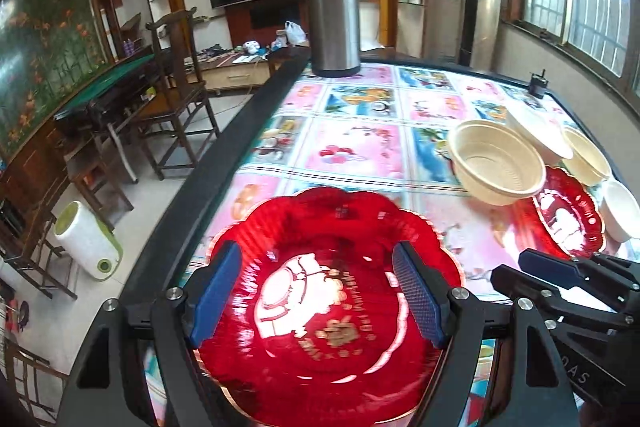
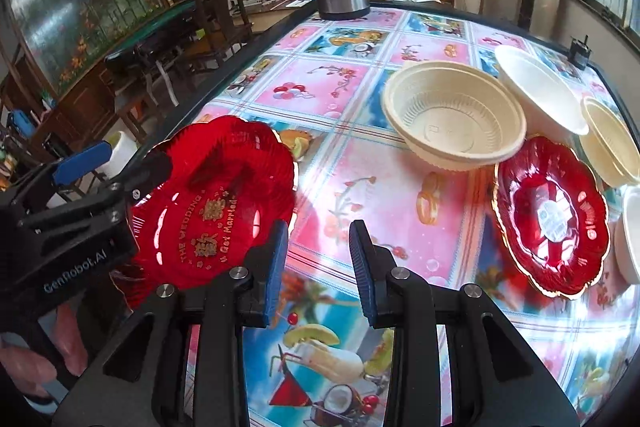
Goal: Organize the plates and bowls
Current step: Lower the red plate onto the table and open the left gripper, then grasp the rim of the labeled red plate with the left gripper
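Since my left gripper [image 1: 318,293] stands wide over the red plate [image 1: 320,307] with neither pad touching it, I judge that plate set down at the table's [image 2: 360,155] 7 o'clock edge, free to start a stack. My right gripper [image 2: 318,267] is nearly closed on nothing (just tablecloth between its pads), seemingly waiting. At 2 o'clock the second plate [image 2: 552,215] lies among cream bowls [image 2: 452,115], one tilted onto its rim, so they still need sorting.
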Available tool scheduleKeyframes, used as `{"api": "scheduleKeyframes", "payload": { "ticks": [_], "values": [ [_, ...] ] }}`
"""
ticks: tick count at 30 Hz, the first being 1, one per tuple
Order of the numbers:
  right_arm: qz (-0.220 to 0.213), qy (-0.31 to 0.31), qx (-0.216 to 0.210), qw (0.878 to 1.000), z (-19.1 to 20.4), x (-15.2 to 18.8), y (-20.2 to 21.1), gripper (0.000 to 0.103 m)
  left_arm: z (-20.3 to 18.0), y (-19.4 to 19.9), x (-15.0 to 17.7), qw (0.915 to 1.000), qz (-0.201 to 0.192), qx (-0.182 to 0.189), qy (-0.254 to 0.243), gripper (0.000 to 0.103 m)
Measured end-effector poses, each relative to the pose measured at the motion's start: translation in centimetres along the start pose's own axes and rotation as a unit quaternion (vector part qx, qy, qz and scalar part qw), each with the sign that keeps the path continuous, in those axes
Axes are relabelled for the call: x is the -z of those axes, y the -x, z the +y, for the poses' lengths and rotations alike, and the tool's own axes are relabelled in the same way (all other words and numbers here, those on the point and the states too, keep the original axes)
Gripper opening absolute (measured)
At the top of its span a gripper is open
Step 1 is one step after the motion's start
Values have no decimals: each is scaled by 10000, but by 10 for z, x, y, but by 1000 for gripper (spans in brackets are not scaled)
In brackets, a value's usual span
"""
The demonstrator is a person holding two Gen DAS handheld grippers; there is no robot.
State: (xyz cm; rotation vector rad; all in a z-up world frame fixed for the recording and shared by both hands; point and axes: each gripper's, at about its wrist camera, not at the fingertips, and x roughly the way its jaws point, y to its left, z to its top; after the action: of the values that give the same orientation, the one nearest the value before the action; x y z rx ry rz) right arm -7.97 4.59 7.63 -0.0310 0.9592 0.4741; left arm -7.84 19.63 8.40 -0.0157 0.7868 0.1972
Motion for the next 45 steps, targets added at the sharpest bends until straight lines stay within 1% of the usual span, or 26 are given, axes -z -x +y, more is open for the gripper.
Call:
{"api": "scheduleKeyframes", "payload": {
  "ticks": [5, 12, 21, 26, 28, 29, 30, 36, 40, 45],
  "values": [
    [-88, -264, 125, 9995, -22, 9, 9, 32, -26, 3, 3, 9997, 20, 216, -64, 78],
    [-57, -625, 189, 9979, -55, 20, 18, 32, -61, 1, 5, 9988, 89, 422, -232, 78],
    [-126, -964, 312, 9948, -92, 35, 35, 32, -93, 1, 6, 9974, 136, 614, -353, 78],
    [-176, -1261, 454, 9908, -122, 46, 48, 32, -112, 1, 4, 9963, 177, 749, -369, 78],
    [-187, -1426, 507, 9883, -134, 51, 51, 36, -121, -1, 4, 9957, 211, 820, -372, 78],
    [-195, -1519, 515, 9869, -141, 54, 53, 43, -126, -2, 3, 9953, 238, 861, -380, 78],
    [-207, -1608, 515, 9854, -147, 56, 55, 47, -131, -3, 2, 9948, 269, 899, -386, 78],
    [-199, -1881, 591, 9802, -177, 63, 58, 47, -154, -15, -1, 9936, 416, 985, -362, 78],
    [-177, -2083, 573, 9762, -195, 65, 56, 47, -167, -23, -4, 9937, 463, 973, -307, 78],
    [-62, -2254, 503, 9729, -215, 63, 43, 47, -186, -41, -3, 9919, 705, 995, -354, 78]
  ]
}}
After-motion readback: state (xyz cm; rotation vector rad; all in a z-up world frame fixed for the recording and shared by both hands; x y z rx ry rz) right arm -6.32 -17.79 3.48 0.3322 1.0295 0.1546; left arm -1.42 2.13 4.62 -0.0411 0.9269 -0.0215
